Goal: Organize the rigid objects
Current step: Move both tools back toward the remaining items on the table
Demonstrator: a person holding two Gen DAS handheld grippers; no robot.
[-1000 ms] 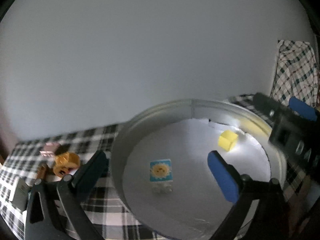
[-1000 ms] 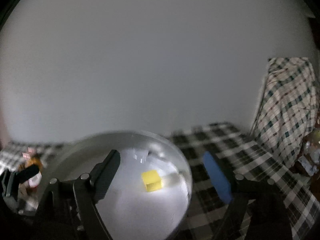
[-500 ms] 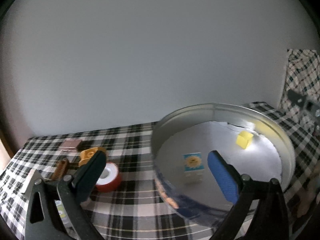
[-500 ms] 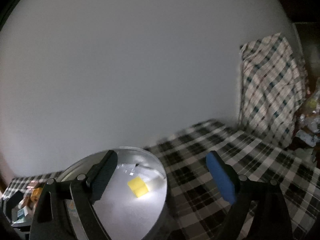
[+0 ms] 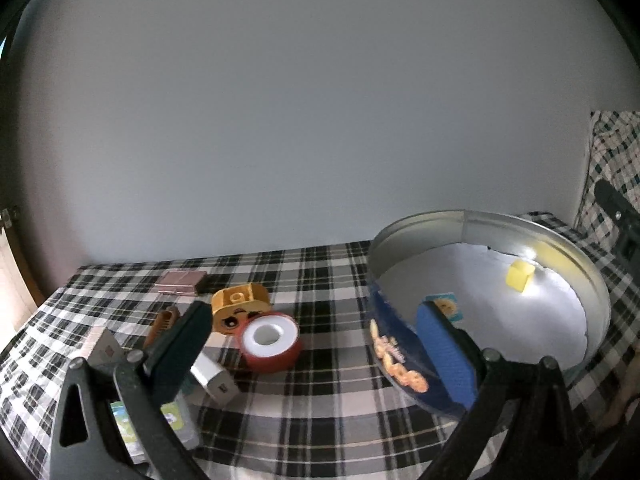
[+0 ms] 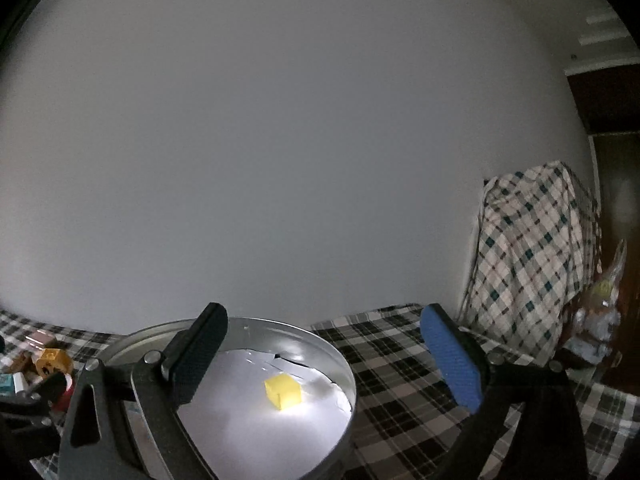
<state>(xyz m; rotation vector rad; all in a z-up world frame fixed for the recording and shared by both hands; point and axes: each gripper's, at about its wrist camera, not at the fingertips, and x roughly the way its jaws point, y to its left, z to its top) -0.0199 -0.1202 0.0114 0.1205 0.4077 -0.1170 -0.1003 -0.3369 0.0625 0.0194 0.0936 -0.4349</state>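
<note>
A round metal tin (image 5: 596,292) stands on the checked cloth at the right. In it lie a yellow cube (image 5: 520,276) and a sun-picture block (image 5: 444,305), partly hidden behind my blue finger. My left gripper (image 5: 316,352) hangs open above the cloth, left of the tin, nothing between its fingers. Just beyond it lie a red tape roll (image 5: 270,340) and an orange face block (image 5: 240,306). My right gripper (image 6: 324,360) hovers over the tin (image 6: 336,356), its jaws opening and empty, the yellow cube (image 6: 282,390) lying below and beyond them.
A flat copper-pink piece (image 5: 180,282), a brown comb (image 5: 162,322), a silver-white box (image 5: 212,378) and a printed packet (image 5: 176,420) crowd the cloth's left part. A checked cloth drapes something tall (image 6: 536,256) at the right. A plain wall stands behind.
The left view has swung left: the tin slid to the right of the frame and the loose objects came into sight. The right gripper drew back from the tin and its jaws widened.
</note>
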